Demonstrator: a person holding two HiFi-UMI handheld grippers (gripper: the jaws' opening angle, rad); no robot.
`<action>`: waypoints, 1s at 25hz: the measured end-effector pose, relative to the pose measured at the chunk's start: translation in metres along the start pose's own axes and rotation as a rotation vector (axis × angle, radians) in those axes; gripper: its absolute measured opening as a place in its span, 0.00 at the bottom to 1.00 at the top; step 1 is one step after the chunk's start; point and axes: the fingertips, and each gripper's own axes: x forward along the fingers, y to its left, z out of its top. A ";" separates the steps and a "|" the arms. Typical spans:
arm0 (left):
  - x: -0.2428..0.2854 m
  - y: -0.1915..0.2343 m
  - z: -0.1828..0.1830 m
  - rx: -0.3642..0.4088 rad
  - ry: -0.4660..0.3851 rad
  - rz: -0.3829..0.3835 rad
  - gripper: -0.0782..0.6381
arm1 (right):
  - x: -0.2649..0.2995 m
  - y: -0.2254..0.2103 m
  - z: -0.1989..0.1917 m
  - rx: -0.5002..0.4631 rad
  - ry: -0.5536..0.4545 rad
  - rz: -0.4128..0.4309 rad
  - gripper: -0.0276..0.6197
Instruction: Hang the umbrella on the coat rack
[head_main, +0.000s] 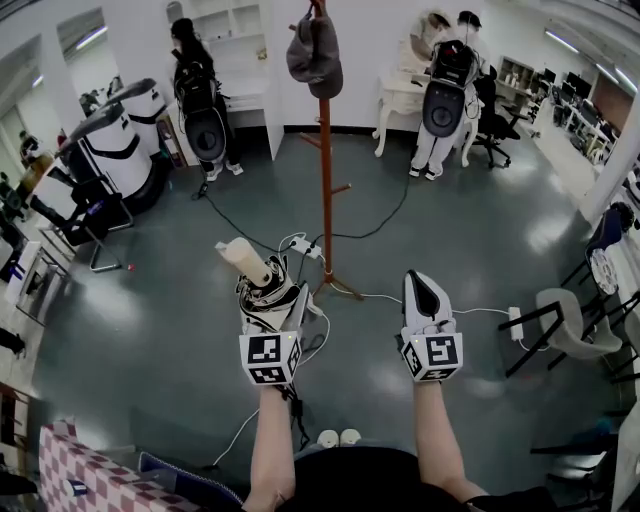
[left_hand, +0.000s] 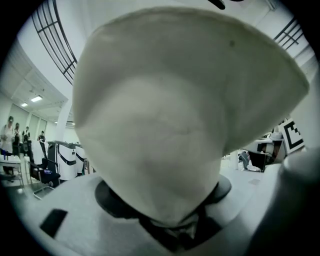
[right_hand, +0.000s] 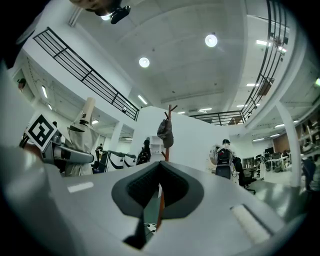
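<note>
My left gripper (head_main: 268, 292) is shut on a folded umbrella (head_main: 245, 262) with a beige handle that points up and away. In the left gripper view the pale umbrella fabric (left_hand: 175, 115) fills almost the whole picture between the jaws. The right gripper (head_main: 424, 296) is held level beside it, shut and empty. The wooden coat rack (head_main: 326, 170) stands on the floor a little ahead, between the two grippers, with a dark cap (head_main: 315, 52) on its top. The right gripper view shows the rack (right_hand: 170, 111), the cap (right_hand: 165, 133) and the umbrella (right_hand: 82, 127) at left.
Cables and a power strip (head_main: 305, 247) lie at the rack's foot. Two people with round backpacks stand at the back (head_main: 202, 105) (head_main: 443, 95). White machines (head_main: 115, 150) are at left, a chair (head_main: 565, 325) at right and a checkered cloth (head_main: 80, 475) at lower left.
</note>
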 end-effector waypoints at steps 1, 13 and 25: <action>0.000 0.000 0.000 0.003 0.001 0.001 0.55 | 0.000 0.000 -0.001 -0.003 0.001 0.000 0.04; 0.011 0.009 -0.005 0.001 0.012 -0.025 0.55 | 0.011 0.007 -0.006 -0.006 -0.005 -0.005 0.03; 0.034 0.021 -0.011 -0.016 -0.002 -0.065 0.55 | 0.034 0.005 -0.019 0.009 -0.009 -0.023 0.03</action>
